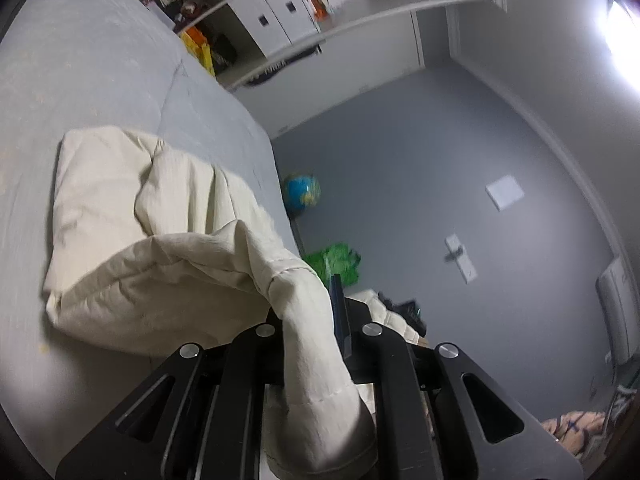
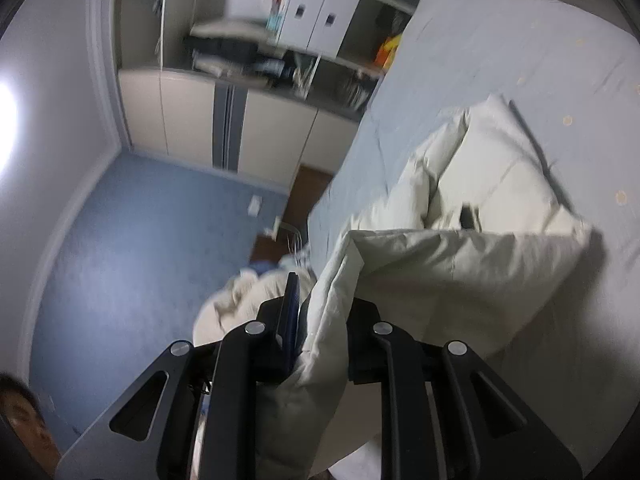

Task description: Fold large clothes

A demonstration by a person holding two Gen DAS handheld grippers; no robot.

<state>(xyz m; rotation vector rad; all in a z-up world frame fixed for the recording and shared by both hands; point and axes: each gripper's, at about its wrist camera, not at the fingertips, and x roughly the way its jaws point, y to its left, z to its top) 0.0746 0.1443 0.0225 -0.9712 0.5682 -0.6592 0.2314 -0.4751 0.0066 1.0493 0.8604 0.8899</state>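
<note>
You have the cream quilt (image 1: 160, 264) clamped in both the left gripper (image 1: 316, 320) and the right gripper (image 2: 320, 320), its bulk partly doubled on the grey bed (image 1: 100, 72), so I judge the folding is only half done.

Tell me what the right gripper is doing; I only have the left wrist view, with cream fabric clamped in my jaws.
Observer: The right gripper is also shut on the cream garment, pinching a folded edge.
Operator: Report where the rest of the fabric sits.
Observer: Beyond the right gripper a thick folded section rests on the grey bed; another bunch hangs off the bed's side toward the blue floor.
Operator: Say what lies ahead.
Observer: A wardrobe with cream doors and open shelves stands across the floor.
</note>
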